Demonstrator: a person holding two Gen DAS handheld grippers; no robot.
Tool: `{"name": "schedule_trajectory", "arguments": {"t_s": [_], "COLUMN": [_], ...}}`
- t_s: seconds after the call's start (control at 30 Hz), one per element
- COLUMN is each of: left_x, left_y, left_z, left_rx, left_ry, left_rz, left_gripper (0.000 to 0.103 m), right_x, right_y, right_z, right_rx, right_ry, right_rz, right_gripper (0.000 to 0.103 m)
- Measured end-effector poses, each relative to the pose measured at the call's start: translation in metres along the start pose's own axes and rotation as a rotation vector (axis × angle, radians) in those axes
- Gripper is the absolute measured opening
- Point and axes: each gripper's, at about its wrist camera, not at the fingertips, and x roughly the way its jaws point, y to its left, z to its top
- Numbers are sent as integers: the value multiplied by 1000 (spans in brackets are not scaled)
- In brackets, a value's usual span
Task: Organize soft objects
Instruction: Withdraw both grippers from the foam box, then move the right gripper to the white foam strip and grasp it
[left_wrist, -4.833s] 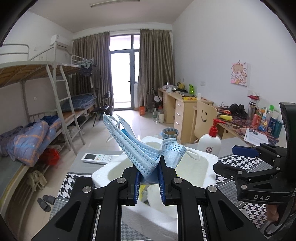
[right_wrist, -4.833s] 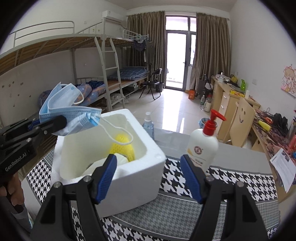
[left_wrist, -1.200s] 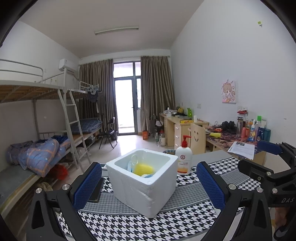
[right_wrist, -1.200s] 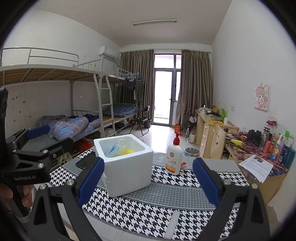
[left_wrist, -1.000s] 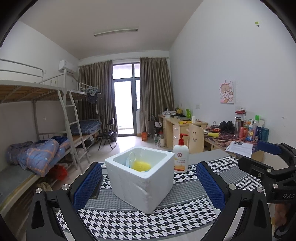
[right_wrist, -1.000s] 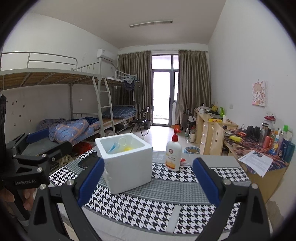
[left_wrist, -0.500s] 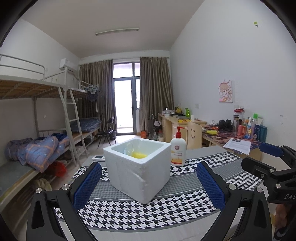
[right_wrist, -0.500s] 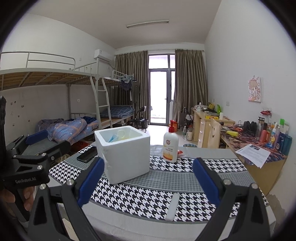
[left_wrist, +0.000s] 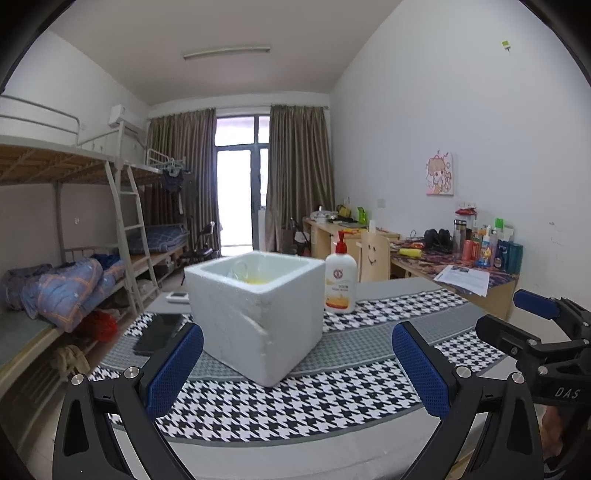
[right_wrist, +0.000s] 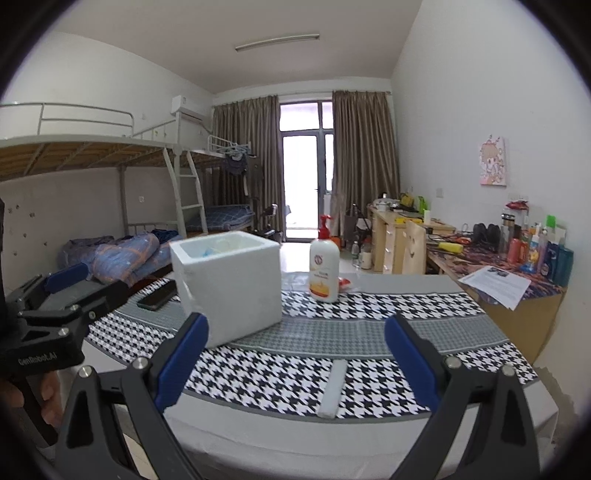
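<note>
While wide apart, left claw (left_wrist: 297, 363), right claw (right_wrist: 295, 356) empty.

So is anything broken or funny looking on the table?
Yes: the white foam box has a jagged crack on its front corner. A pale strip also lies loose near the table's edge. The pump bottle stands upright.

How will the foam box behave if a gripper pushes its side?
The foam box looks like thick white polystyrene, so probably light: a push likely slides it on the cloth rather than tipping it, given its squat cube shape. A dent on its near corner suggests it is brittle and may chip. Contents barely show, so added weight seems small.
</note>
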Motion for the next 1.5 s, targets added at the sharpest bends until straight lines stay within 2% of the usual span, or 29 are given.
{"name": "schedule_trajectory", "arguments": {"t_s": [0.13, 0.3, 0.6, 0.97, 1.17, 1.27, 1.5], "left_x": [7, 13, 34, 68, 86, 93, 106], "left_y": [2, 2, 2, 1, 2, -1, -3], "left_z": [-9, -18, -29, -33, -33, -33, -36], "left_rx": [-36, -39, -34, -33, -49, -40, -30], "left_ry": [14, 7, 52, 106, 135, 146, 173], "left_rz": [-42, -40, -34, -51, -70, -79, -99], "left_gripper": [102, 102, 102, 102, 102, 102, 102], "right_x": [6, 17, 42, 90, 108, 115, 121], "right_y": [-5, -9, -13, -28, -29, -32, -34], "right_z": [-11, -24, -46, -74, -85, -88, -93], "right_rx": [8, 20, 30, 64, 59, 62, 56], "right_ry": [15, 65, 140, 293, 340, 356, 374], "right_rz": [-12, -14, -36, -28, -21, -25, -36], "right_gripper": [98, 98, 97, 59, 54, 45, 38]}}
